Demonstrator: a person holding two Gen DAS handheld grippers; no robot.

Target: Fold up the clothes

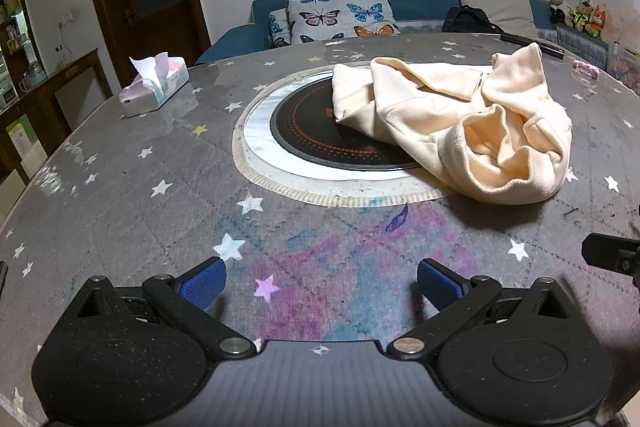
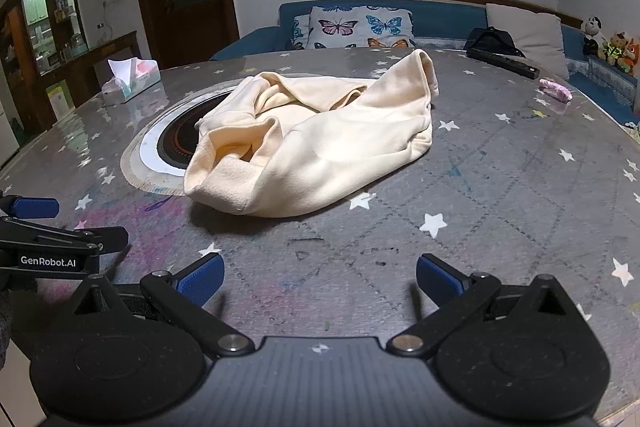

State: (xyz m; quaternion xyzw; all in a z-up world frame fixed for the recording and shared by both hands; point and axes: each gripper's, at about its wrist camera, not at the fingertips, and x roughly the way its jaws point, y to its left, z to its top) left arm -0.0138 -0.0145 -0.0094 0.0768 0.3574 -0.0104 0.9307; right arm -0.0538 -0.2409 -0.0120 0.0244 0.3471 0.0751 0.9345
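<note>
A cream sweatshirt [image 1: 472, 115] lies crumpled in a heap on the round table, partly over a black induction plate [image 1: 320, 135]. It also shows in the right wrist view [image 2: 316, 143], with a ribbed hem turned toward me. My left gripper [image 1: 320, 285] is open and empty, low over the table, well short and left of the garment. My right gripper [image 2: 320, 281] is open and empty, in front of the garment and apart from it. The left gripper's side also shows at the left edge of the right wrist view [image 2: 48, 247].
The table has a grey star-print cover [image 1: 140, 195]. A tissue box [image 1: 154, 85] stands at the far left. A dark remote [image 2: 502, 63] and a pink object [image 2: 555, 90] lie at the far right. A blue sofa [image 2: 440, 21] with cushions is behind the table.
</note>
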